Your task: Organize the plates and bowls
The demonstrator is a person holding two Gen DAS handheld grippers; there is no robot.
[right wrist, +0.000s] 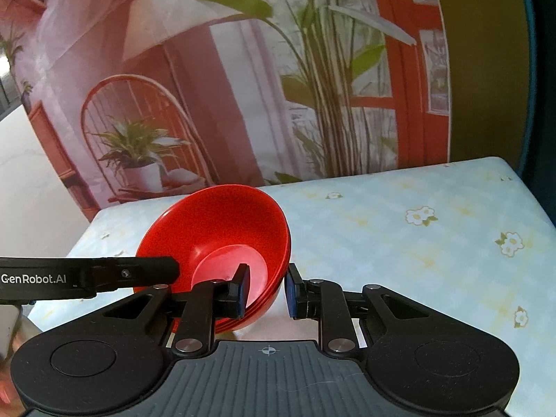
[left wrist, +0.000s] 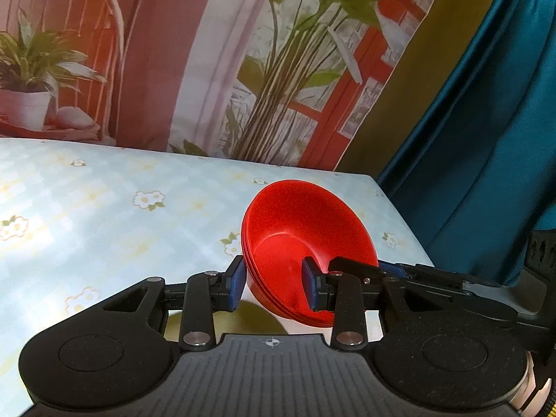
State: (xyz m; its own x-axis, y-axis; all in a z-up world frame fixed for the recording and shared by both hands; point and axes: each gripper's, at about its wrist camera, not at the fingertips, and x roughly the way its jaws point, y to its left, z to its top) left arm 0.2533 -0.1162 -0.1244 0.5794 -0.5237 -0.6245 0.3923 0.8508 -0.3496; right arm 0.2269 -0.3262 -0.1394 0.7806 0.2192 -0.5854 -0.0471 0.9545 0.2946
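Observation:
A stack of nested red bowls (left wrist: 305, 239) is tilted above the floral tablecloth, with several rims showing at its lower edge. My left gripper (left wrist: 274, 286) straddles the stack's left wall, one blue pad outside and one inside, with a gap at both pads. My right gripper (right wrist: 267, 290) straddles the opposite wall of the same stack (right wrist: 222, 239), also with a gap at its pads. The right gripper's finger (left wrist: 365, 271) shows in the left wrist view and the left gripper's finger (right wrist: 104, 272) in the right wrist view.
The table has a light blue cloth with daisies (left wrist: 104, 215). A printed backdrop of plants and a chair (left wrist: 208, 69) hangs behind it. A teal curtain (left wrist: 486, 139) hangs past the table's right edge. A yellow-green patch (left wrist: 250, 316) lies under the bowls.

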